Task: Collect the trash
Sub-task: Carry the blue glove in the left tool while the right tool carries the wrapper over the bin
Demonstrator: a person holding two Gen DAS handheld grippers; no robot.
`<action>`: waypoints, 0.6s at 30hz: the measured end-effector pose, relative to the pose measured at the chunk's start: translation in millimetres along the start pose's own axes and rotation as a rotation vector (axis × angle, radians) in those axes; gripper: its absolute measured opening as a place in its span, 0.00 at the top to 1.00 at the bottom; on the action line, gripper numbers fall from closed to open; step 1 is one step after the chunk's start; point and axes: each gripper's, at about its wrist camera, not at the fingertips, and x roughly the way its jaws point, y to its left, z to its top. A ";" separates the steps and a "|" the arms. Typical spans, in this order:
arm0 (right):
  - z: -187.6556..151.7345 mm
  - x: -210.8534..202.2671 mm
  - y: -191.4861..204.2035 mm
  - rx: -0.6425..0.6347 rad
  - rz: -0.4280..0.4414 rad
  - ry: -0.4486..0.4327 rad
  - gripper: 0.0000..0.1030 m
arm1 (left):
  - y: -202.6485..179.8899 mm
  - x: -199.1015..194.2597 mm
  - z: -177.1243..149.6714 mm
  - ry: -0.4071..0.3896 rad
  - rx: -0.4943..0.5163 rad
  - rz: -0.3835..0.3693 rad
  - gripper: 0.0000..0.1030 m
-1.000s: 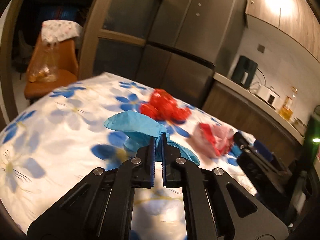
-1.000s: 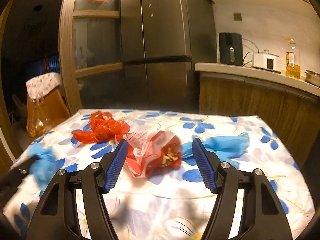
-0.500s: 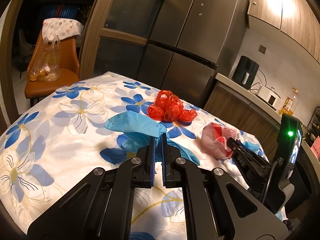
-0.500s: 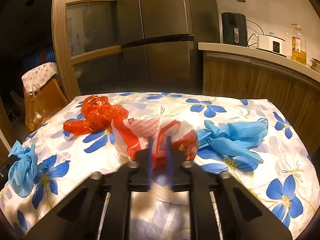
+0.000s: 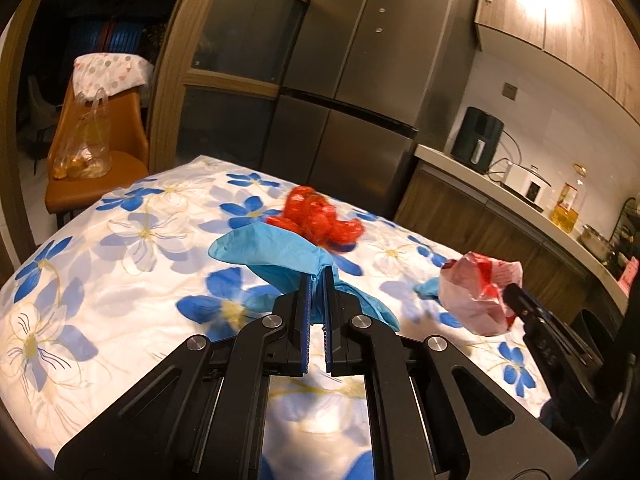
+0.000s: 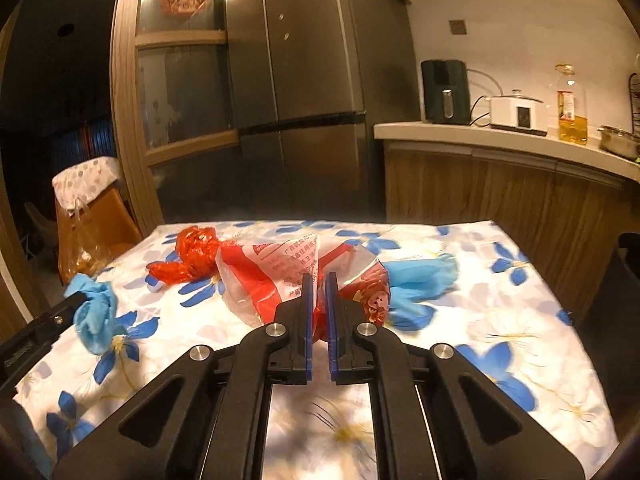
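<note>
The left claw [image 5: 316,280] pinches a blue glove [image 5: 268,252]; the right claw [image 6: 319,280] grips a red-white wrapper [image 6: 280,276]. A red bag [image 6: 192,256] and second glove [image 6: 420,276] remain on the tabletop [image 6: 500,320].

Blue glove [image 5: 276,256] pinched in the left gripper [image 5: 316,284], its middle lost between the pads; red-and-white wrapper [image 6: 280,276] covers part of the second blue glove [image 6: 420,276]; red plastic bag [image 5: 316,220] blurred; print on the wrapper too small to read
</note>
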 end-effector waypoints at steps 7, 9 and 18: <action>-1.6 -35.7 -35.5 0.028 -0.068 -0.025 0.94 | -39.1 -11.0 -5.5 0.008 0.047 -0.061 0.96; -1.5 -46.5 -44.8 0.031 -0.089 -0.037 0.94 | -49.5 -13.3 -7.6 0.010 0.058 -0.078 0.96; -2.2 -91.8 -94.3 0.050 -0.204 -0.086 0.94 | -114.8 -20.0 -24.6 0.034 0.129 -0.184 0.96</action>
